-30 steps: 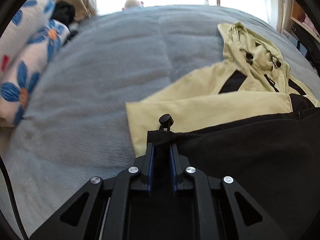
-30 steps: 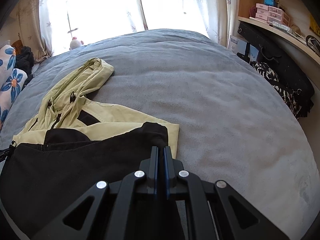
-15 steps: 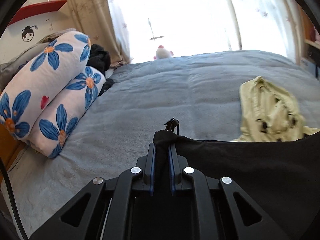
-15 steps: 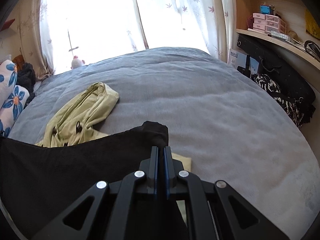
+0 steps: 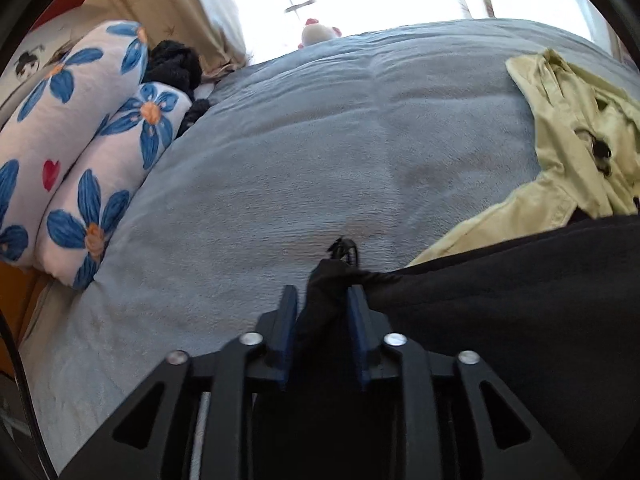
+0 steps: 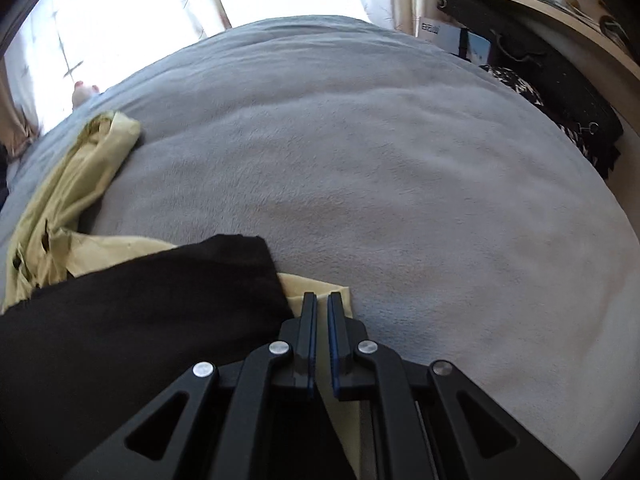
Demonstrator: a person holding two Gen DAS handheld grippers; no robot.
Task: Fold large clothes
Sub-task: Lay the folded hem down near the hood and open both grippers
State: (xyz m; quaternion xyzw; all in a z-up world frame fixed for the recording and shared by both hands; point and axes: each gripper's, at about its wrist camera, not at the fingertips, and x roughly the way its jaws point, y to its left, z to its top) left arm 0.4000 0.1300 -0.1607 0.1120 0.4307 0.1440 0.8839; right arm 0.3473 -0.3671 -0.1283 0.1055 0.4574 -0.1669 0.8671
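Observation:
A pale yellow and black jacket lies on the grey bed. Its black lower part (image 5: 500, 320) is folded up over the yellow body, and the yellow hood (image 5: 576, 128) lies beyond. My left gripper (image 5: 322, 300) is shut on the black hem corner, its fingers slightly apart around the bunched cloth and a cord toggle. In the right wrist view the black part (image 6: 140, 312) lies to the left over the yellow fabric (image 6: 316, 292). My right gripper (image 6: 322, 300) hovers just past the black corner with its fingers nearly together and nothing between them.
The grey blanket (image 6: 380, 160) covers the bed. Flowered pillows (image 5: 80, 160) and a dark bundle (image 5: 176, 64) lie at the left edge. A small plush toy (image 5: 318, 34) sits by the bright window. A shelf with a black bag (image 6: 560, 80) runs along the right.
Both grippers carried the black hem up and forward over the yellow body, then down. The right gripper has let go of its corner. The left still holds its corner.

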